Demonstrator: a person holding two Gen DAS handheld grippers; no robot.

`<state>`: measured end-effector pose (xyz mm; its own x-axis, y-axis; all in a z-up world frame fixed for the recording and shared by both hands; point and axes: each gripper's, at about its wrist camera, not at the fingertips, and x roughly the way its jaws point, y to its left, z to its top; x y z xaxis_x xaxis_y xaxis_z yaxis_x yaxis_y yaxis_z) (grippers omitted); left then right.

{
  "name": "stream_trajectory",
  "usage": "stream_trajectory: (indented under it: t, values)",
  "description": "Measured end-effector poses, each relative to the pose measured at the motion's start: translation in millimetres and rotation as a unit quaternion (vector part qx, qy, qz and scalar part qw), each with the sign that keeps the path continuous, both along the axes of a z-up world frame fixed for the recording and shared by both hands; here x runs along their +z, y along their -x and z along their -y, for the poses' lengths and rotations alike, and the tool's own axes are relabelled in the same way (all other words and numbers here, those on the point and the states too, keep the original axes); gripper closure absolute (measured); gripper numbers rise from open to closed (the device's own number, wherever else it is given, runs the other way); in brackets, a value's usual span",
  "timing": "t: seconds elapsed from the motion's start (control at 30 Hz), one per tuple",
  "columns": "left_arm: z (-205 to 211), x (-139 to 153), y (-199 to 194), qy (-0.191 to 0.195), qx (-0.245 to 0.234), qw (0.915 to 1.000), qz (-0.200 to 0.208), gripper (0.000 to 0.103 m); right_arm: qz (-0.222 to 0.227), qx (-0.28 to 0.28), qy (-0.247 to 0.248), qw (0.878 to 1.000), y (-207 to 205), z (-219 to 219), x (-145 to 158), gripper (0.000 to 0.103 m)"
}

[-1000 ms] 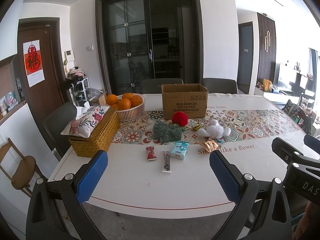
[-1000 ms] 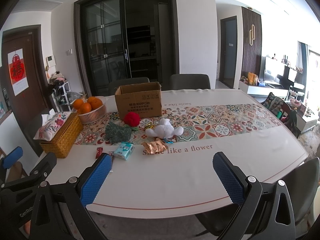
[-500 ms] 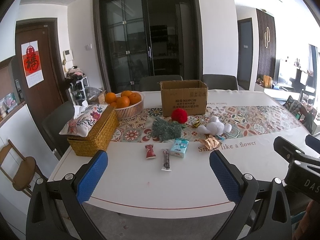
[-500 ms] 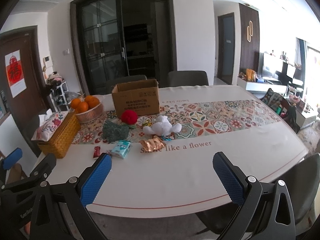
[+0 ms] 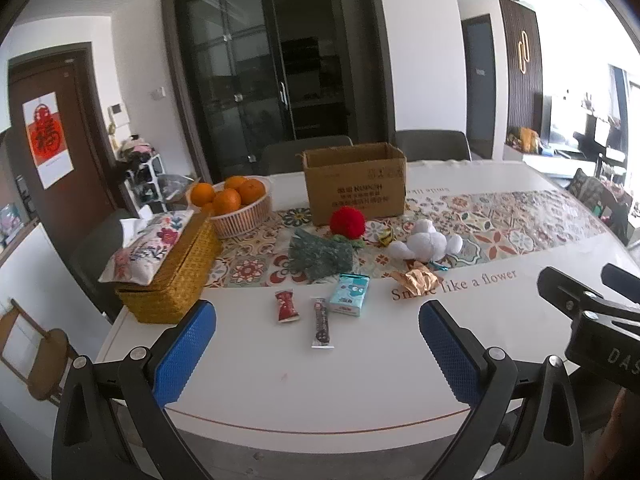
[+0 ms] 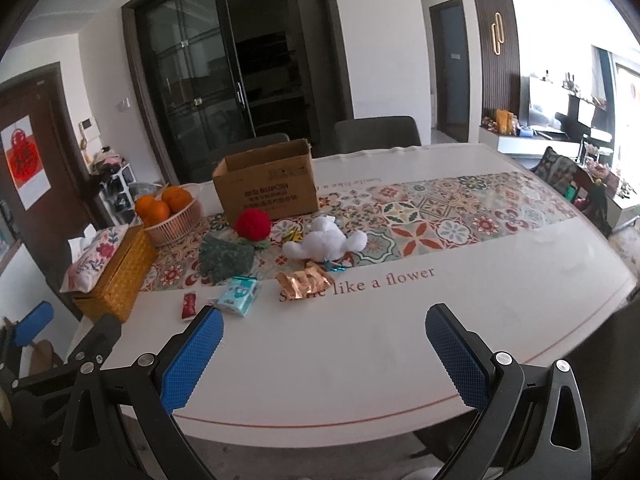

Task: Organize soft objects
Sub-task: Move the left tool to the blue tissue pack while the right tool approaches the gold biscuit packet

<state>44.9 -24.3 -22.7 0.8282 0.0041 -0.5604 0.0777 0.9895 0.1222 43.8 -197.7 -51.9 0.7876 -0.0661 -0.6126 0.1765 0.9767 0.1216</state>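
Observation:
A red pompom (image 5: 347,221), a green knitted piece (image 5: 320,255) and a white plush toy (image 5: 426,245) lie on the patterned runner in front of an open cardboard box (image 5: 354,184). They also show in the right wrist view: pompom (image 6: 252,222), green piece (image 6: 226,260), plush (image 6: 324,242), box (image 6: 266,188). My left gripper (image 5: 316,354) is open and empty at the table's near edge. My right gripper (image 6: 324,358) is open and empty, to the right of the left one.
Snack packets (image 5: 286,306), a tissue pack (image 5: 349,299) and gold wrappers (image 5: 414,281) lie on the white table (image 5: 360,380). A wicker box with a floral tissue pouch (image 5: 168,276) and a basket of oranges (image 5: 236,204) stand left. Chairs stand behind the table.
Both grippers have moved a little closer to the table and the objects look larger. Nothing on the table has moved.

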Motion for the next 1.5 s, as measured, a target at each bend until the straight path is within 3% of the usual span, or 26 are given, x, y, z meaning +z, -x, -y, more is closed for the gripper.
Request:
stream_trajectory:
  t: [0.3, 0.73, 1.13, 1.5]
  values:
    - [-3.3, -21.3, -59.1, -0.014, -0.034, 0.9989, -0.029, 0.0, -0.06, 0.013, -0.01, 0.998, -70.9, -8.4, -25.6, 0.001]
    - [6.9, -71.9, -147.0, -0.059, -0.1, 0.9902, -0.078, 0.0, -0.143, 0.062, 0.003, 0.988, -165.7, -18.0, -74.2, 0.001]
    - [30.8, -132.4, -196.8, -0.082, -0.091, 0.9829, -0.137, 0.001, -0.212, 0.135, -0.009, 0.968, -228.9, -7.8, -138.6, 0.001]
    - [43.0, -172.8, -220.9, -0.077, -0.087, 0.9785, -0.171, 0.008, -0.222, 0.165, 0.009, 0.961, -249.0, -4.6, -169.1, 0.001]
